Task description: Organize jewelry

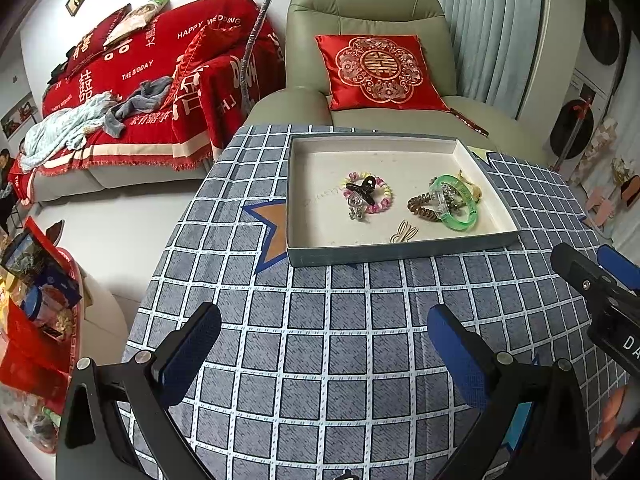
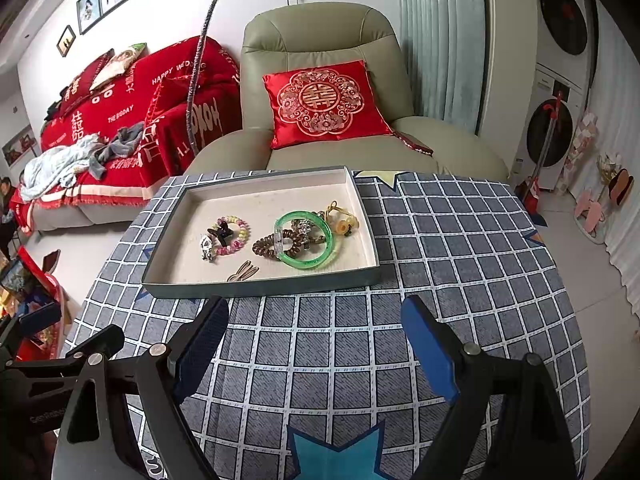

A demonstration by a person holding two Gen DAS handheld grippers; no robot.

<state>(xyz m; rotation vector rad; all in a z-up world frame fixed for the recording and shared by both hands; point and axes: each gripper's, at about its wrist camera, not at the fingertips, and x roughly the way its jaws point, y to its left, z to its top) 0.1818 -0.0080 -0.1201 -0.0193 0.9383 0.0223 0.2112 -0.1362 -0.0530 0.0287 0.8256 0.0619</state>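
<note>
A shallow grey tray (image 1: 400,255) (image 2: 260,289) with a white floor sits on the checked tablecloth. In it lie a green bangle (image 1: 472,222) (image 2: 329,232), a brown coil hair tie (image 1: 420,207) (image 2: 266,249), a pastel bead bracelet (image 1: 385,196) (image 2: 242,232) with a black hair clip (image 1: 362,189) (image 2: 220,234) on it, a clear clip (image 1: 356,205) (image 2: 207,247), a rabbit-shaped clip (image 1: 404,232) (image 2: 242,271) and a yellow charm (image 2: 345,224). My left gripper (image 1: 324,344) is open and empty, above the cloth in front of the tray. My right gripper (image 2: 316,340) is open and empty, just in front of the tray's near wall; it also shows in the left wrist view (image 1: 592,268).
The checked tablecloth (image 1: 320,360) (image 2: 460,260) covers a round table. A green armchair (image 1: 360,12) (image 2: 320,32) with a red cushion (image 1: 380,72) stands behind it. A red-draped sofa (image 1: 140,88) is at the back left, and a cluttered side table (image 1: 36,312) at the left.
</note>
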